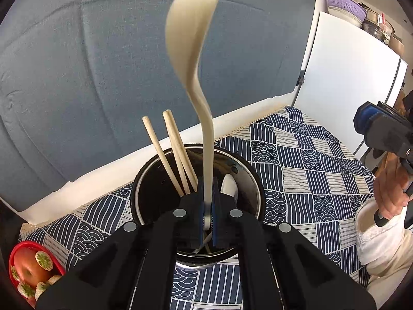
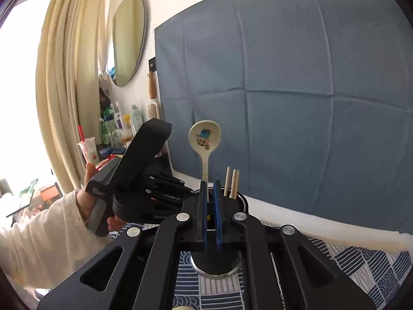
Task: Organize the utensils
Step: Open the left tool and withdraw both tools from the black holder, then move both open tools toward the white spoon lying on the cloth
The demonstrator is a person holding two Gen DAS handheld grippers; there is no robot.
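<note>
My left gripper (image 1: pixel 207 180) is shut on the handle of a cream spoon (image 1: pixel 192 38), which stands upright with its bowl at the top. It hangs over a black round utensil holder (image 1: pixel 144 180) that contains two wooden chopsticks (image 1: pixel 175 152) and a white spoon (image 1: pixel 228 186). The right wrist view shows the same spoon (image 2: pixel 205 135), with a cartoon print in its bowl, held by the left gripper (image 2: pixel 185 188) over the holder (image 2: pixel 216 266), beside the chopsticks (image 2: pixel 232 180). My right gripper (image 2: pixel 210 193) is shut and holds nothing, just in front of the holder; it appears at the right edge (image 1: pixel 361 121).
A blue and white patterned cloth (image 1: pixel 309 168) covers the table. A red plate of fruit (image 1: pixel 15 255) sits at the near left. A blue fabric panel (image 1: pixel 103 64) stands behind the table, a white cabinet (image 1: pixel 348 77) to the right. Bottles (image 2: pixel 121 121) and a cup (image 2: pixel 89 149) stand by the curtain.
</note>
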